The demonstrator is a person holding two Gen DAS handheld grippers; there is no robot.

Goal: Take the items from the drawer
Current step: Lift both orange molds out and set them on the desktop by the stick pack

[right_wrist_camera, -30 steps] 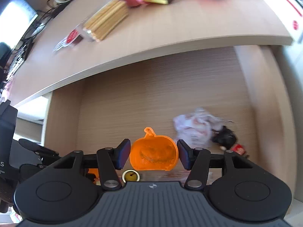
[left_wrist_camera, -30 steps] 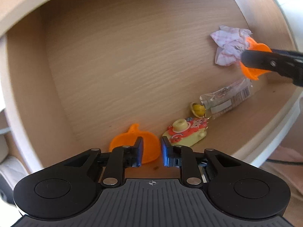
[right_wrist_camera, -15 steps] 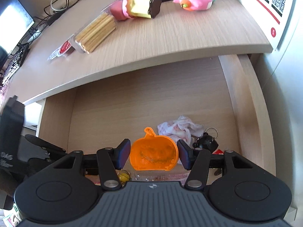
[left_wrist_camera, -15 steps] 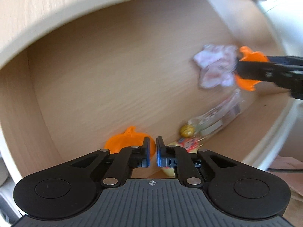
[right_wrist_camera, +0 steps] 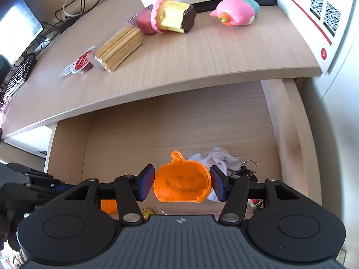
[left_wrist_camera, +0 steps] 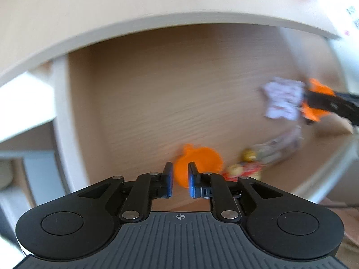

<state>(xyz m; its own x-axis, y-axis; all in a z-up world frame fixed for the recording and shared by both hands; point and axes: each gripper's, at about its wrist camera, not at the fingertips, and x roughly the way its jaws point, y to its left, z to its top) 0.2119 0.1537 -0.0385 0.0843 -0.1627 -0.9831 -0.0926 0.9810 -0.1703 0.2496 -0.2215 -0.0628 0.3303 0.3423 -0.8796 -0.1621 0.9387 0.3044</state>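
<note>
Desk top (right_wrist_camera: 202, 51) now in view, crumpled cloth (right_wrist_camera: 215, 159) behind pumpkin (right_wrist_camera: 182, 182)

Left gripper (left_wrist_camera: 180, 182): lower centre of its wrist view, pointing steeply down, jaws narrowly apart and opening, nothing pressed between the pads | Right gripper (right_wrist_camera: 182, 185): lower centre of its wrist view, pointing down, jaws half spread, gripping an orange pumpkin shell (right_wrist_camera: 182, 185).

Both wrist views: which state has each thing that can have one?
drawer: pulled open.
right gripper: shut on orange pumpkin shell.
left gripper: jaws opening, narrow gap, nothing gripped.
second pumpkin shell: lying on the drawer floor, not held.
</note>
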